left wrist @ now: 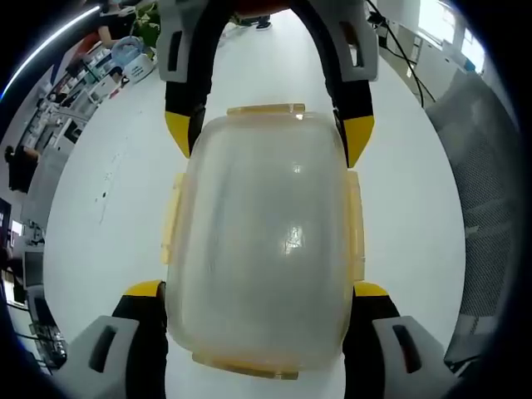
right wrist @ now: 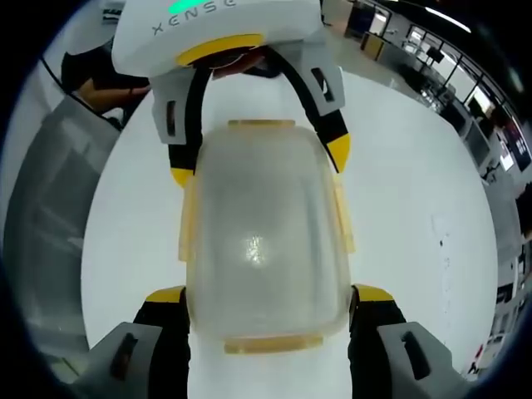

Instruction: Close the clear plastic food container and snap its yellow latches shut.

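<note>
The left gripper and right gripper each clamp opposite ends of the clear container, held over the open white worktop, yellow latches lining its edges.

bright, even overhead light; glare spots on the container lid; fisheye bending at edges

The container sits wedged between both grippers, left gripper and right gripper facing from opposite ends, jaws hugging its sides. All around, the white table lies bare and passable.
</note>
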